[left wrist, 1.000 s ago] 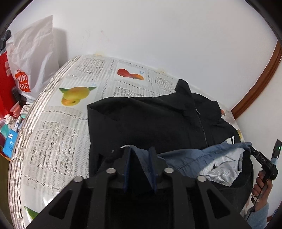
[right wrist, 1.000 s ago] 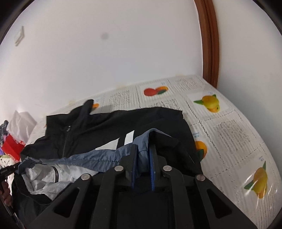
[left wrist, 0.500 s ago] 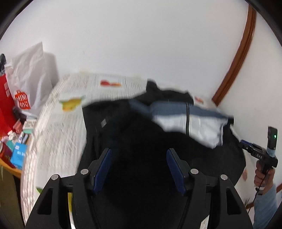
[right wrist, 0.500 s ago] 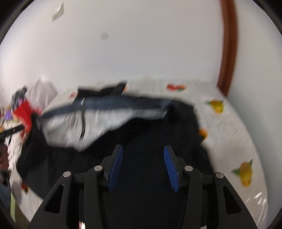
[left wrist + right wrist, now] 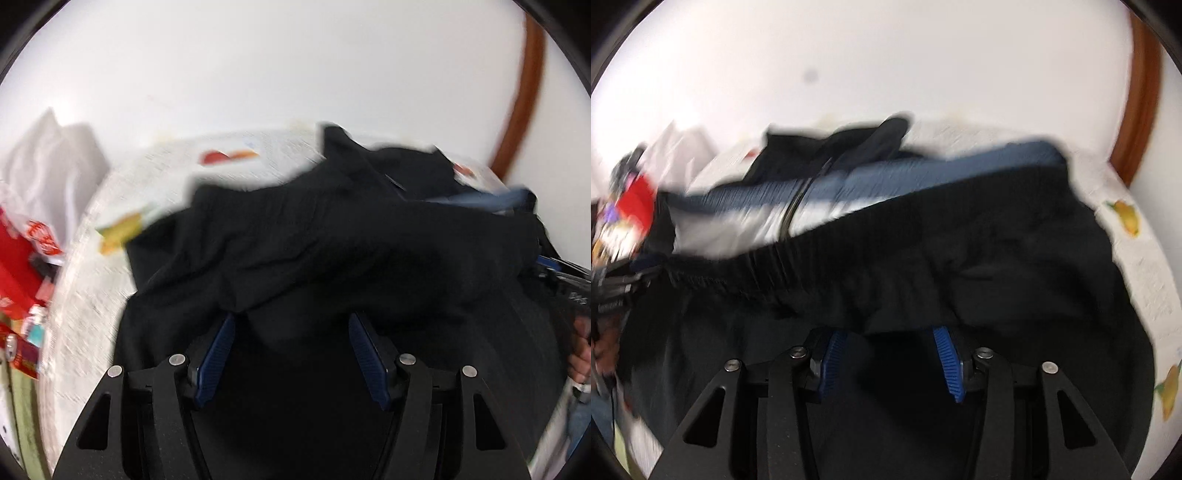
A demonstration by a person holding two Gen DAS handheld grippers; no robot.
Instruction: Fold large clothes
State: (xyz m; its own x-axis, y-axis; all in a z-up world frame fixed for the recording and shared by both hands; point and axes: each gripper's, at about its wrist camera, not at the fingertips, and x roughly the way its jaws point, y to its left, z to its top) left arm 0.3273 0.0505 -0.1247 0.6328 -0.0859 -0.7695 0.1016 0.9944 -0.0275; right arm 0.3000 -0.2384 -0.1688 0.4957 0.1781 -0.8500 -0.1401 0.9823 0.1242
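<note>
Jacket point(image 5: 332, 236), black, one only, heaped across fruit-print table cover point(image 5: 122, 192), hem thrown up toward far collar for a fold. Left gripper point(image 5: 291, 325) over near edge, jaws just opened to a medium gap, nothing pinched, fabric draped across the tips. One white bag point(image 5: 48, 155) at far left.

Right wrist view: same jacket point(image 5: 960, 251), one blue-and-white lining band point(image 5: 849, 188) exposed by the flip. Right gripper point(image 5: 888, 338) parted, pads bare, just narrowing slightly, apparently released. Brown door frame point(image 5: 1137, 103) far right.
</note>
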